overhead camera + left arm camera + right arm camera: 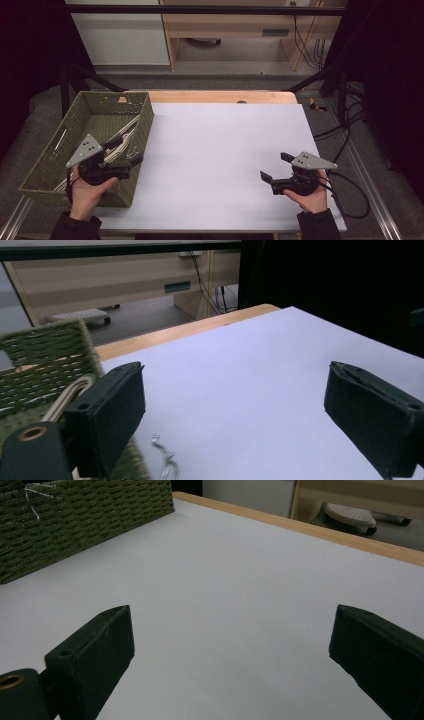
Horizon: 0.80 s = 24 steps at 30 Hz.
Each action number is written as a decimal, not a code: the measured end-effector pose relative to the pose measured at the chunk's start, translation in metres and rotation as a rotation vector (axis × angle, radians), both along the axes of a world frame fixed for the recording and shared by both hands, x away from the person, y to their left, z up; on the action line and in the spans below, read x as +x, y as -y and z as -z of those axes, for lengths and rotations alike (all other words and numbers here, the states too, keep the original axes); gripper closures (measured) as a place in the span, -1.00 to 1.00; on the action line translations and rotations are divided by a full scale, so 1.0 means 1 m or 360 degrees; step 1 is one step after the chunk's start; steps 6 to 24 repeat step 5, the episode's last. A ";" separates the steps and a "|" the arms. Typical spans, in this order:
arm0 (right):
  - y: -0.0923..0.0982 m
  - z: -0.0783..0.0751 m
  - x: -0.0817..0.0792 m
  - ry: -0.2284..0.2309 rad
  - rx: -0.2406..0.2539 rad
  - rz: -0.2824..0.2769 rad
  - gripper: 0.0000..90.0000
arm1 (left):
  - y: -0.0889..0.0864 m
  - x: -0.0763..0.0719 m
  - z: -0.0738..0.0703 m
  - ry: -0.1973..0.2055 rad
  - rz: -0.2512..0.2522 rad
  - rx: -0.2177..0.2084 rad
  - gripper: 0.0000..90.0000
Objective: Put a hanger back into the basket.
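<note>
A green woven basket (142, 131) stands at the table's left side with several pale wooden hangers (127, 131) lying in it. My left gripper (125, 151) hovers over the basket's near right wall, jaws wide apart with nothing between them. In the left gripper view, the left gripper (235, 385) looks across the white sheet, with the basket (45, 360), a pale hanger (70, 392) and a thin metal hook (165, 460) at lower left. My right gripper (276, 166) rests low over the sheet's right front, open and empty. The right gripper (234, 625) faces the basket (85, 515) at upper left.
A white sheet (225, 145) covers the table, with a wooden edge (220, 96) at the back. Black frame bars (200, 10) run overhead and down both sides. Cables (345, 130) lie on the floor at right. A pale desk (230, 30) stands beyond.
</note>
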State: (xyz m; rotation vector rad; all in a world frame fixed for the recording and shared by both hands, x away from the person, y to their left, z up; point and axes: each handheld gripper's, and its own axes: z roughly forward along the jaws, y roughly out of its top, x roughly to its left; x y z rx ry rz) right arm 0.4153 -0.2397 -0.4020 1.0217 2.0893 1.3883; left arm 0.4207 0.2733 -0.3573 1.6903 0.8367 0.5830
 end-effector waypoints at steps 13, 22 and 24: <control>0.004 0.000 -0.001 0.0011 0.0006 0.0015 -0.88 | 0.015 -0.003 0.009 -0.0041 0.0005 0.0109 -0.80; 0.004 0.000 -0.001 0.0011 0.0006 0.0015 -0.88 | 0.015 -0.003 0.009 -0.0041 0.0005 0.0109 -0.80; 0.004 0.000 -0.001 0.0011 0.0006 0.0015 -0.88 | 0.015 -0.003 0.009 -0.0041 0.0005 0.0109 -0.80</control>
